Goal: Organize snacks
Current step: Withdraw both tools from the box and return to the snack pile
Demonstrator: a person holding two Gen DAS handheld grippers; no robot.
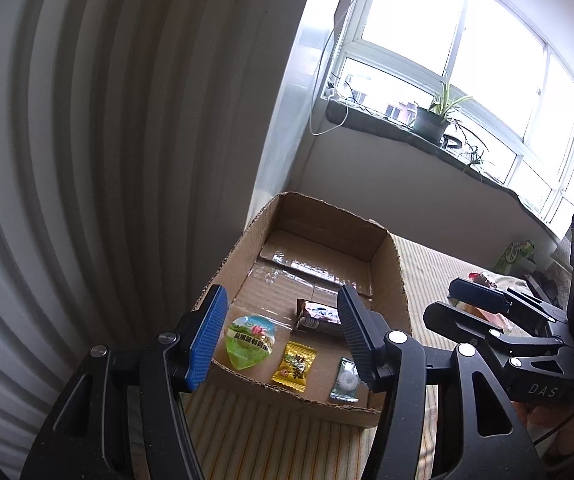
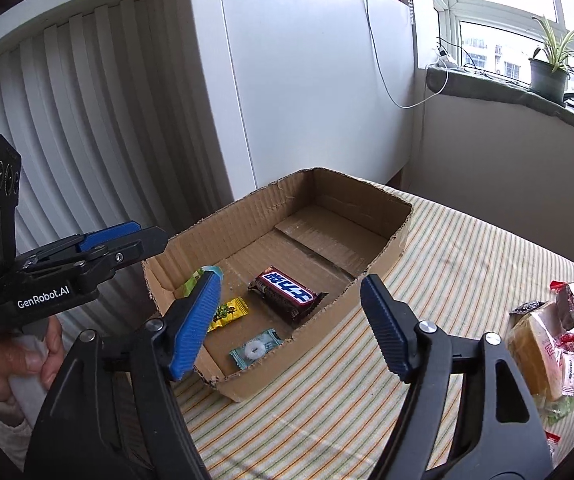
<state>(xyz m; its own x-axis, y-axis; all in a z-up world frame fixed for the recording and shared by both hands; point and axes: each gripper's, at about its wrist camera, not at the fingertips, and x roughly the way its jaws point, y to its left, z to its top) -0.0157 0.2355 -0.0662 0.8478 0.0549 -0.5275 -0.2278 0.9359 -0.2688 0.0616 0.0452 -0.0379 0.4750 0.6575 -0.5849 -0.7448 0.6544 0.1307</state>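
Four snacks lie in the cardboard box on the tablecloth.

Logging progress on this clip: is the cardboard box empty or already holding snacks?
Holding snacks: the cardboard box has a chocolate bar, yellow candy, mint and green jelly cup inside.

One cardboard box holds four snacks: one green jelly cup at 9 o'clock, one yellow candy, one mint candy at 6 o'clock, one chocolate bar. Two grippers, one potted plant.
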